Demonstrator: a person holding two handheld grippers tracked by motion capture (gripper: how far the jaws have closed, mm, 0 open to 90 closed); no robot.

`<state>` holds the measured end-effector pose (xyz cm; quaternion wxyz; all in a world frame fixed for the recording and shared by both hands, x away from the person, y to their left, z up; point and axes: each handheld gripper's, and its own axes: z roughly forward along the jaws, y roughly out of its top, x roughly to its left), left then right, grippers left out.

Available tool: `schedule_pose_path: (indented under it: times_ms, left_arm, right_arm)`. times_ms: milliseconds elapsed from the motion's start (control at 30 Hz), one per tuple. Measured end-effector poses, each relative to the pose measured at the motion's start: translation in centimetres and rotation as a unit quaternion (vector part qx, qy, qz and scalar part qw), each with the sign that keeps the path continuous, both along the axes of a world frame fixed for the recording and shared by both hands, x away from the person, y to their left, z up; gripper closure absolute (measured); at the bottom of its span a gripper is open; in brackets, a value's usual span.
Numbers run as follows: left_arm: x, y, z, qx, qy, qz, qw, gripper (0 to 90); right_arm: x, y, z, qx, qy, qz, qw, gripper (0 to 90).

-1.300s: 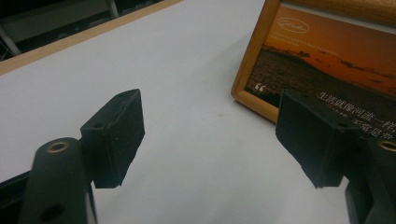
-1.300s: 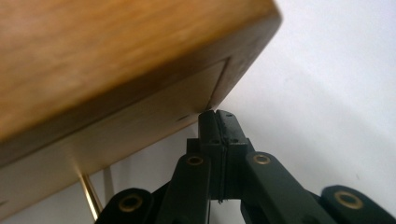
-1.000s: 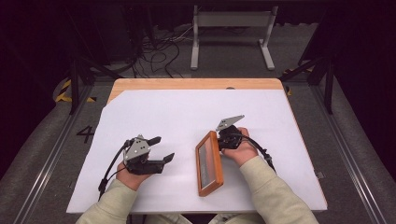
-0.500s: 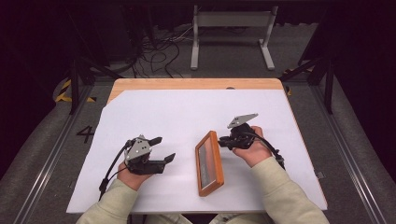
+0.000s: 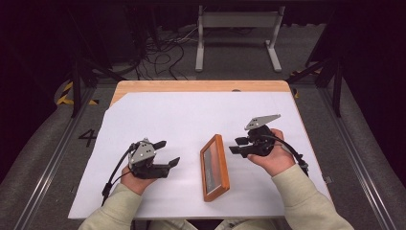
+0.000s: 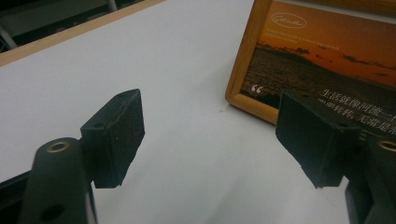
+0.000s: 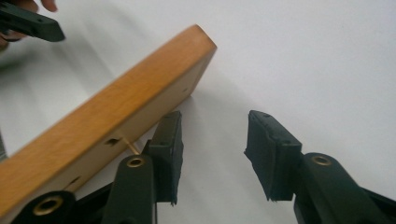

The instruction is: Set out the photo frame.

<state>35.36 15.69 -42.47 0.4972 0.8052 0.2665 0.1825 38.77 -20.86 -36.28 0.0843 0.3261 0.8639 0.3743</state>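
Wooden picture frame [image 5: 214, 167] lying on the white sheet [image 5: 191, 115] that covers the bench [image 5: 201, 86], between the two hands, long side running away from the person. Sunset print under the glass with white lettering (seen in the left gripper view [image 6: 322, 60]).

Left gripper [image 5: 167, 153] low over the sheet to the frame's left, jaws spread wide with nothing between them, pointing toward the frame but clear of it; near corner of the frame just past one jaw in its own view.

Right gripper [image 5: 237, 145] held just to the right of the frame, raised off the sheet. Jaws just been opening, now partly apart and empty; frame's plain wooden back edge [image 7: 107, 116] close beside one jaw, not clamped.
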Motion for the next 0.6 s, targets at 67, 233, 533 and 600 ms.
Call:
schedule_pose_path:
  times_ms: [67, 233, 533, 600]
  left_arm:
    - [0.0, 0.0, 0.0, 0.001, 0.0, 0.001, 1.0, 24.0]
    - [0.0, 0.0, -0.1, 0.001, 0.002, 0.003, 1.0, 24.0]
    - [0.0, 0.0, -0.1, 0.002, 0.002, 0.004, 1.0, 24.0]
    - [0.0, 0.0, -0.1, 0.003, 0.0, 0.004, 1.0, 24.0]
  right_arm:
    - [-0.4, 0.0, 0.6, 0.002, 0.006, -0.003, 1.0, 54.2]
    - [-1.3, 0.2, 2.0, 0.011, 0.024, -0.013, 0.9996, 50.6]
    - [-2.1, 1.7, 2.9, 0.017, 0.064, -0.012, 0.9977, 41.2]
    - [-2.0, 2.3, 2.6, 0.012, 0.079, -0.014, 0.9967, 36.4]
